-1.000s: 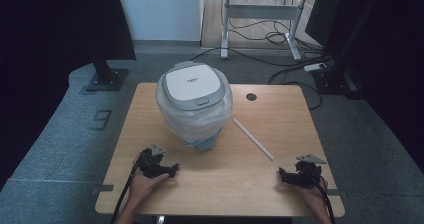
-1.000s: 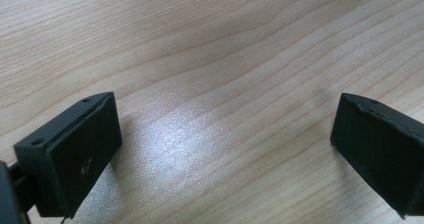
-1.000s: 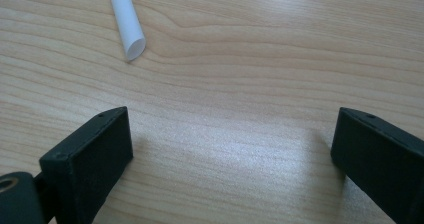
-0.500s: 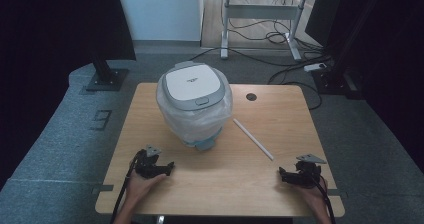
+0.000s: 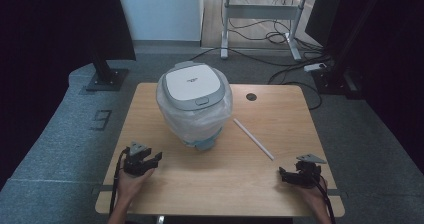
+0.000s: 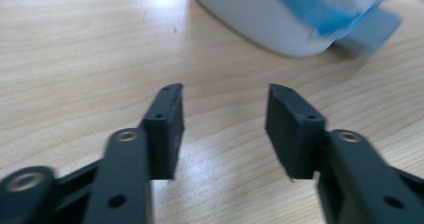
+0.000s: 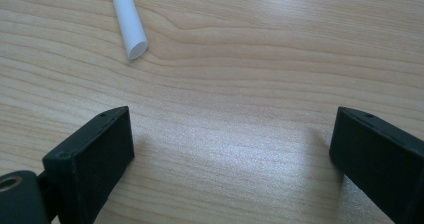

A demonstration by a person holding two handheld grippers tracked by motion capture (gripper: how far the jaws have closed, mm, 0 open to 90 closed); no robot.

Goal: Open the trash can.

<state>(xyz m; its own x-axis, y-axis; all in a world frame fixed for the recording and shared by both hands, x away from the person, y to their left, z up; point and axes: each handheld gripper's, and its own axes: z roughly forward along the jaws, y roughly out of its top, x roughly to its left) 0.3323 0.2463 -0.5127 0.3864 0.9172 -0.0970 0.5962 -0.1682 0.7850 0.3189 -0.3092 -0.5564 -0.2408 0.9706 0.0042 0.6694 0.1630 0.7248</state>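
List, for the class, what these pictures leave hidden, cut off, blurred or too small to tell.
- Bin, high view: the plastic bag veils its body; the lid's mark is too small to read.
- Bin, left tool view: the top edge crops it to the base, and it is blurred.
- White tube, right tool view: the top edge cuts off its far end.
- Right tool, high view: too small to judge its opening.

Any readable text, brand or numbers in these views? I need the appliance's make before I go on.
None can be read.
Small dark mark, likely a logo, on the white lid of the bag-wrapped rice cooker: too small and blurred to read.
White tube, wooden table and blue tape: no text.
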